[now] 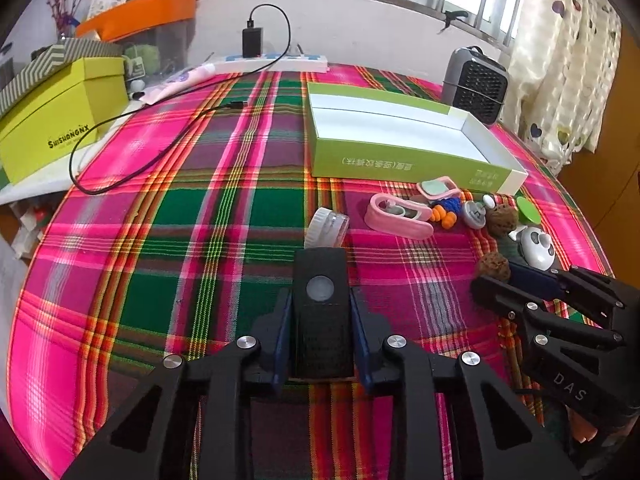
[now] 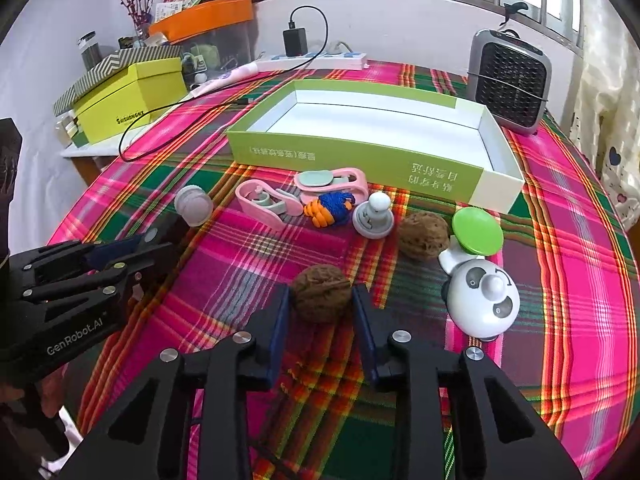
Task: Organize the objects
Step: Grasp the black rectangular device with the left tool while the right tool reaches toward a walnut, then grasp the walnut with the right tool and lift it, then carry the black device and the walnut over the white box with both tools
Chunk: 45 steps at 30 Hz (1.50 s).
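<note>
Left gripper [image 1: 320,308]: nearest the left camera – its blue-padded fingers are closed against the sides of a black device [image 1: 320,320], a slab with a perforated face and a round grey button near its top end.
Right gripper [image 2: 321,300]: jaws part-open, one blue pad on each side of a walnut [image 2: 321,297]; whether the pads press on the shell I cannot tell.
Walnut: brown, round, deeply wrinkled; it sits on the plaid cloth [image 2: 248,256] at the near edge of the cluster of small things.
Panda toy [image 2: 483,304]: white dome with grey patches, just right of the walnut.
Second walnut [image 2: 423,235]: same rough brown shell, a little farther back, beside a green disc [image 2: 477,232].
Middle row: a white round-knobbed stamp [image 2: 373,215], an orange-and-blue knotted cord [image 2: 330,209], two pink clips [image 2: 267,202] – packed close together.
Clear jar [image 1: 327,229]: lying on its side with a white lid, left of the clips, just beyond the black device.
Green box [image 2: 360,156]: open, white inside, behind the cluster.
Far edge: a grey fan heater [image 2: 509,82] at the right, a yellow-green box [image 2: 132,100] at the left, a black charger [image 2: 295,41] against the wall.
</note>
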Each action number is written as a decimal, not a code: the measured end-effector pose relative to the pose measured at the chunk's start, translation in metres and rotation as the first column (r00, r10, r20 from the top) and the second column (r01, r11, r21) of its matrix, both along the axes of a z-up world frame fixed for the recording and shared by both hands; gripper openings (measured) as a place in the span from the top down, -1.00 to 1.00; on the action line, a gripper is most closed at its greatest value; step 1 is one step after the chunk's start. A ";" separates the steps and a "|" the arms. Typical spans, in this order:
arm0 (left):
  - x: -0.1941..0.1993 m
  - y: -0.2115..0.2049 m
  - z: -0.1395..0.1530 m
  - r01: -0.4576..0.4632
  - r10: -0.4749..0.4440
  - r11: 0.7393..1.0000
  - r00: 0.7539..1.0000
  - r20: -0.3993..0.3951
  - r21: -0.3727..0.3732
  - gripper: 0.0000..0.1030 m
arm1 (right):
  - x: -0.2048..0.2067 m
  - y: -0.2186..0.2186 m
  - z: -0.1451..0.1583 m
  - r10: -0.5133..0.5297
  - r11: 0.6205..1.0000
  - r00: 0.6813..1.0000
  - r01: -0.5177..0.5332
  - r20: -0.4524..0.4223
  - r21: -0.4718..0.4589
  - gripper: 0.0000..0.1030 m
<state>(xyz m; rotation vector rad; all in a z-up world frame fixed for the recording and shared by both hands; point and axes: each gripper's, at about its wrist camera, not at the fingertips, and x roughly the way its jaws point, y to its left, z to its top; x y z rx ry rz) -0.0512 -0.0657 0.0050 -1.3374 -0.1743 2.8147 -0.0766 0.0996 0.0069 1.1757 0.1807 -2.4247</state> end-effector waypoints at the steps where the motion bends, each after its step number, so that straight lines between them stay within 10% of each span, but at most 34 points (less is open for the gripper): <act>1: 0.000 0.000 0.000 0.000 0.000 1.000 1.000 0.000 0.001 0.51 | 0.000 0.000 0.000 0.000 1.000 1.000 0.000 0.000 -0.001 0.38; 23: -0.018 0.011 0.042 0.052 -0.052 0.999 0.996 -0.077 -0.006 0.51 | -0.014 0.003 0.030 0.012 1.000 0.999 -0.013 -0.050 -0.028 0.38; 45: -0.123 0.013 0.056 0.086 -0.085 0.996 0.993 -0.080 0.010 0.51 | -0.115 -0.001 0.048 -0.004 1.000 0.999 0.003 -0.043 -0.027 0.38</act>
